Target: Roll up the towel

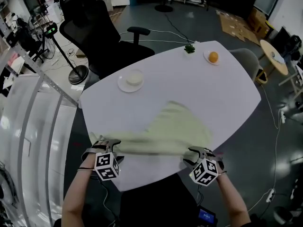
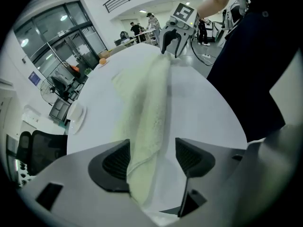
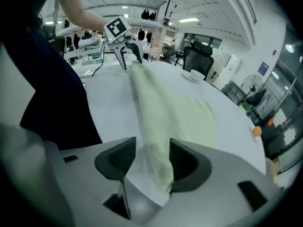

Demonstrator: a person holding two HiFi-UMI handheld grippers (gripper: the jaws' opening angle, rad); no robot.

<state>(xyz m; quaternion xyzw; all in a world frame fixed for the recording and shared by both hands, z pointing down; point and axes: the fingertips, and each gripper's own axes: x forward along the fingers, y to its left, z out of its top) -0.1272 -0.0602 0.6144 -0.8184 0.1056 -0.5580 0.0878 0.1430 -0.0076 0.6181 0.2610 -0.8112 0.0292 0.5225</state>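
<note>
A pale green towel (image 1: 170, 129) lies on the white table (image 1: 227, 98), its near edge gathered into a fold along the front. My left gripper (image 1: 105, 145) is at the fold's left end. In the left gripper view the towel (image 2: 147, 108) runs between the jaws of the left gripper (image 2: 152, 157), against one pad and clear of the other. My right gripper (image 1: 196, 154) is at the fold's right end. In the right gripper view the towel (image 3: 165, 112) lies against one pad of the right gripper (image 3: 152, 157), with a gap to the other pad.
A white plate (image 1: 130, 81) with a pale lump sits at the table's left rear. An orange (image 1: 213, 56) on a small plate and a small green plant (image 1: 190, 48) stand at the far edge. A black office chair (image 1: 94, 27) stands behind the table.
</note>
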